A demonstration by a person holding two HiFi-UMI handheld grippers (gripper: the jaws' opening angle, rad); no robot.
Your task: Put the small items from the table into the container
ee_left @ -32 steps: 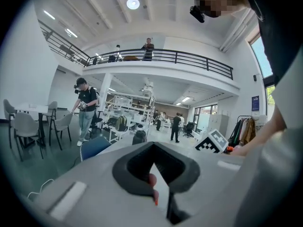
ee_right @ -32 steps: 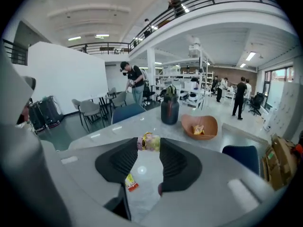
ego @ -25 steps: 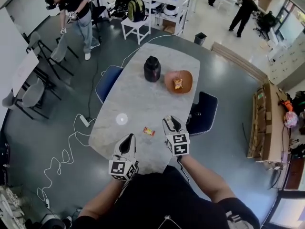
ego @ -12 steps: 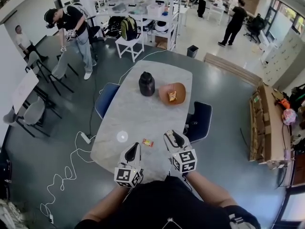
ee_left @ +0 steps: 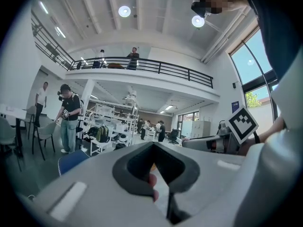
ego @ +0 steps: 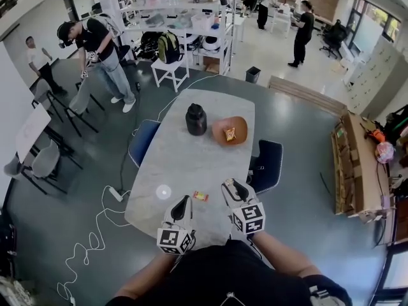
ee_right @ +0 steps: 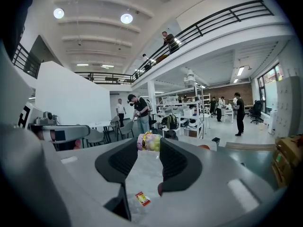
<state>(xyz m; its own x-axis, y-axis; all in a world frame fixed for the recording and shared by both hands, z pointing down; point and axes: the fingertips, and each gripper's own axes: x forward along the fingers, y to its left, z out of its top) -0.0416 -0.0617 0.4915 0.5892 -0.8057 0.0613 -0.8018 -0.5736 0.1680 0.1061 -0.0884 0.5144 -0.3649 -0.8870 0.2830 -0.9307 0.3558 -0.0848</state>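
Note:
My right gripper (ee_right: 148,143) is shut on a small pink-and-yellow candy packet (ee_right: 147,142), pinched between its tips above the near end of the marble table (ego: 185,158). In the head view this gripper (ego: 229,185) hangs right of a small red-orange packet (ego: 201,196) that lies flat on the table; the same red-orange packet (ee_right: 142,198) shows below the jaws. My left gripper (ego: 183,201) sits left of it, tips together and empty (ee_left: 152,145). The orange bowl (ego: 237,123) at the far end holds one snack packet (ego: 229,133).
A black jar (ego: 196,119) stands left of the bowl. A white disc (ego: 164,191) lies near the table's left edge. Blue chairs (ego: 266,164) flank the table, and a white cable (ego: 95,222) trails on the floor. People stand further off.
Both grippers have risen a little above the table's near end, the right one more, with its candy packet. The red-orange packet has stayed where it lay.

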